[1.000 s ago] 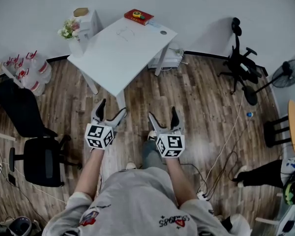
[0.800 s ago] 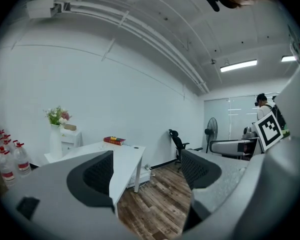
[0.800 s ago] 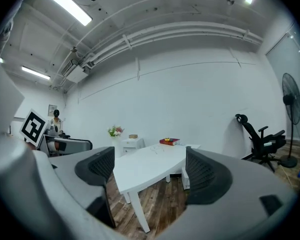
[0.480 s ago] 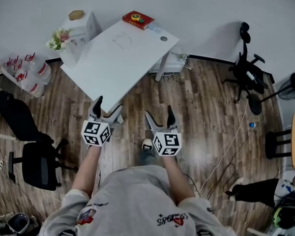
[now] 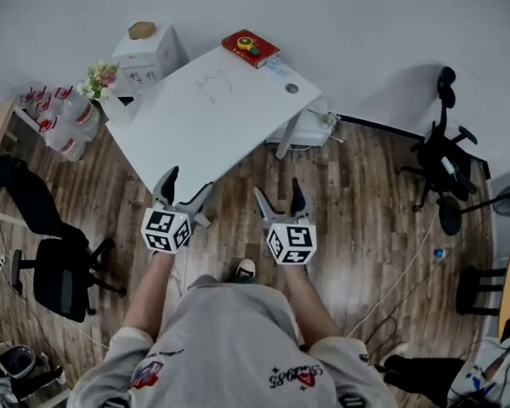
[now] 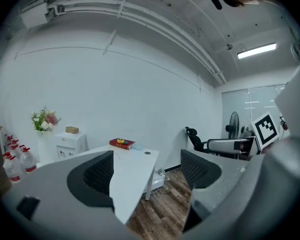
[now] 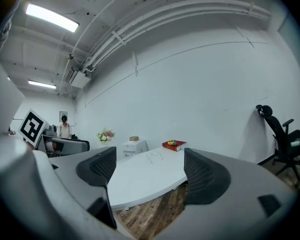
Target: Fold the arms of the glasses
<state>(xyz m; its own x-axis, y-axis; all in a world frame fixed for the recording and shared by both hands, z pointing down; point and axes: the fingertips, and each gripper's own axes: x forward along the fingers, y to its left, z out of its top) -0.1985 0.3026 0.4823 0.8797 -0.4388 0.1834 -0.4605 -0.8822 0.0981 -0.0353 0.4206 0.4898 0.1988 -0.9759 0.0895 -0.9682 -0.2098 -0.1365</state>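
An office: white desk (image 5: 195, 130), swivel chairs (image 5: 58, 277), strip lights (image 6: 256, 50).

Your desk (image 5: 195, 126) has a smooth, matt white top, and the floor (image 5: 365, 202) around it is wood planking with a soft sheen. The book (image 5: 250, 47) at the desk's far corner has a red cover that looks slightly glossy. Your left tool (image 5: 188, 184) looks like matt grey plastic, and its pads (image 6: 101, 171) are black with a fine cross-hatched grain. Your sweatshirt (image 5: 229, 338) is soft grey cloth.
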